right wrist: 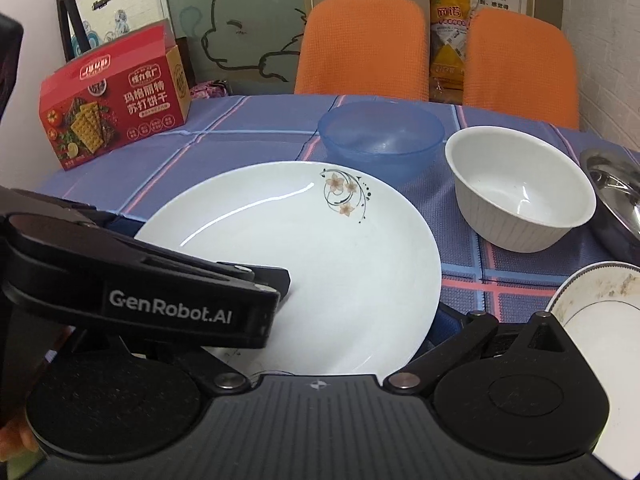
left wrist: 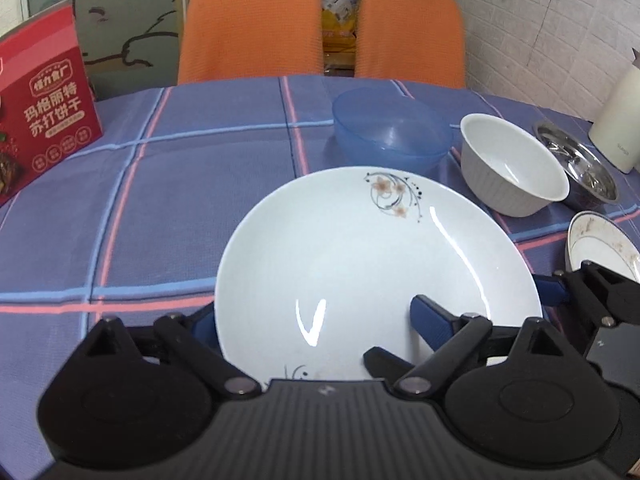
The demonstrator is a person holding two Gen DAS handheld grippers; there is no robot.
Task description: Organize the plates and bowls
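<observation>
L gripper (left wrist: 316, 320) low over the table, fingers spread wide, one each side of the flowered plate (left wrist: 376, 268), not pinching. R gripper (right wrist: 352, 336) level at plate's near rim; can't tell its finger state. Ahead of fingers: 1 blue bowl (left wrist: 390, 130), 1 white bowl (left wrist: 514, 164), 1 steel dish (left wrist: 578, 162); 2nd soiled plate (right wrist: 600, 320) beside R finger. Total 2 plates, 2 bowls

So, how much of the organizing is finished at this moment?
Nothing looks stacked yet. In hand: the left gripper straddles the near rim of the flowered plate, open; whether the right gripper grips it cannot be told. Left: the blue bowl, the white bowl, the steel bowl and the stained plate each sit apart on the tablecloth.
</observation>
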